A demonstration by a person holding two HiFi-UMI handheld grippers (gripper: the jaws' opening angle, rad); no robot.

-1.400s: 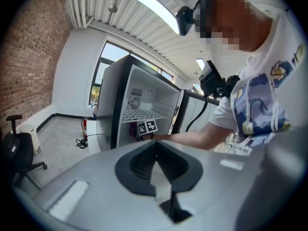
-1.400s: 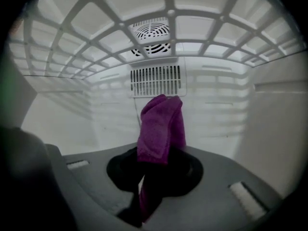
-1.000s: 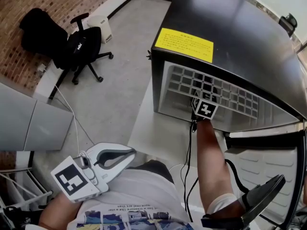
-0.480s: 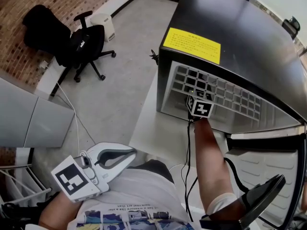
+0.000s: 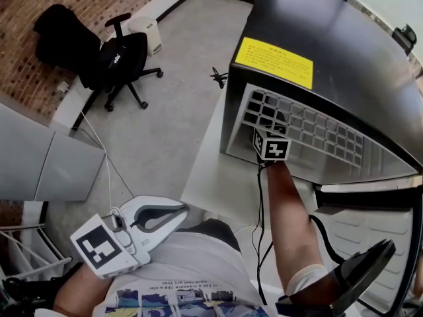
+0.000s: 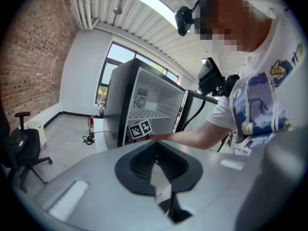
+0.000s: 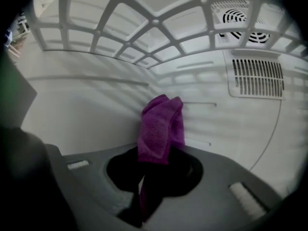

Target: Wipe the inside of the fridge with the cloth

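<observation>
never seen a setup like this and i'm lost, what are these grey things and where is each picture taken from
There is no robot here: a person holds a two-jaw gripper in each hand. The head view comes from a camera on the person's head, looking down. It shows the black fridge with its door open and an office chair on the floor. The other two views come from cameras riding on the grippers. The left gripper rests near the person's body, jaws together, holding nothing. The right gripper is inside the fridge, under a white grid shelf, clamped on a purple cloth that faces the white inner wall.
</observation>
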